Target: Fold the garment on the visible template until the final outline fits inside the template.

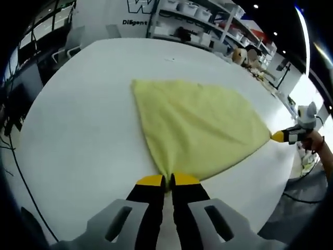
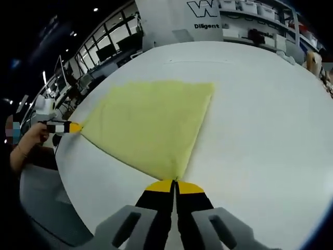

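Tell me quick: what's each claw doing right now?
Left claw: closed on a corner of the yellow garment.
Right claw: closed on another corner of it.

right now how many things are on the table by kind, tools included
yellow cloth: 1
tools pinching its corners: 2, left tool and right tool
white table: 1
total: 4

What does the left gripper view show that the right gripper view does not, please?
Left gripper view: shelves with boxes run behind the table, and the right gripper pinches a cloth corner at the right. Right gripper view: dark windows lie beyond the table, and the left gripper pinches a corner at the left. Both: the yellow cloth stretched on the white table.
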